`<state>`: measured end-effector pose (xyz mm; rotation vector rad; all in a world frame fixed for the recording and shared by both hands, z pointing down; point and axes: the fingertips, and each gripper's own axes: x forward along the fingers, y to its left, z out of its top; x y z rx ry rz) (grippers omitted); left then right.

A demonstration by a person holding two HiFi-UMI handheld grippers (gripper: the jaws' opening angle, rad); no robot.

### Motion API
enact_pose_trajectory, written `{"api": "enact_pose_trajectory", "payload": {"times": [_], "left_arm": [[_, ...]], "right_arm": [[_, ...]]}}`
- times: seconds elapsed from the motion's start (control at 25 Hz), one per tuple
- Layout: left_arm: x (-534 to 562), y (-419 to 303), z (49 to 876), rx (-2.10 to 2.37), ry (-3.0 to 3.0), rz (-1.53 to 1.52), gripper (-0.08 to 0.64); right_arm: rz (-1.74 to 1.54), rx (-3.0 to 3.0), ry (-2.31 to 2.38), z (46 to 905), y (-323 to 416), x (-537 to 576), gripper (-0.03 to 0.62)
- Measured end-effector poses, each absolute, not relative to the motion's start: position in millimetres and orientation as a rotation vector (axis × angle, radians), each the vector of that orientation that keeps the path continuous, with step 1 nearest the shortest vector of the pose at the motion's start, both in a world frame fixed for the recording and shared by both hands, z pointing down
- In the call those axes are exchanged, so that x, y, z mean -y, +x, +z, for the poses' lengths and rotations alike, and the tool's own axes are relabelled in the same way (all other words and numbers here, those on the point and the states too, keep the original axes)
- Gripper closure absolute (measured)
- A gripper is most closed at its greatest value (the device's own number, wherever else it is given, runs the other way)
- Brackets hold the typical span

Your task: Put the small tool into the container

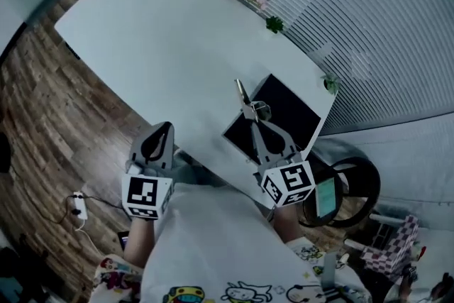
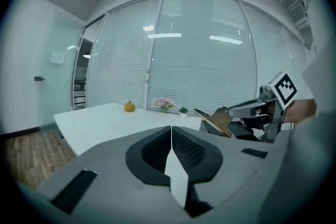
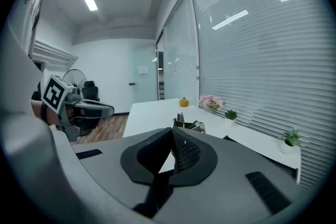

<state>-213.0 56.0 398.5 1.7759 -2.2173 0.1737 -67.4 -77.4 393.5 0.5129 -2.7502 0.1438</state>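
Small tool (image 1: 245, 97) is clamped in the right gripper (image 1: 252, 118) over the black container's (image 1: 287, 110) upper-left edge, near the tabletop's (image 1: 163, 46) right edge. Left gripper (image 1: 164, 128), jaws together and empty, is held off the lower edge.

My right claw (image 1: 251, 117) is grey, its marker cube (image 1: 289, 181) black-and-white squares. The small tool (image 1: 242, 91) at its tip looks silvery, I think; the container (image 1: 292, 113) beneath is black.
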Motion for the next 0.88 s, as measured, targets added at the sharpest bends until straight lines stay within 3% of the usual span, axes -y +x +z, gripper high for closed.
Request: {"api": "enact_pose_trajectory", "payload": {"times": [0.88], "left_arm": [[88.1, -157.0, 419.4, 1.543, 2.397, 0.33, 0.554]], "right_arm": [[0.308, 2.432, 1.295, 410.2, 37.6, 114.7, 0.591]]}}
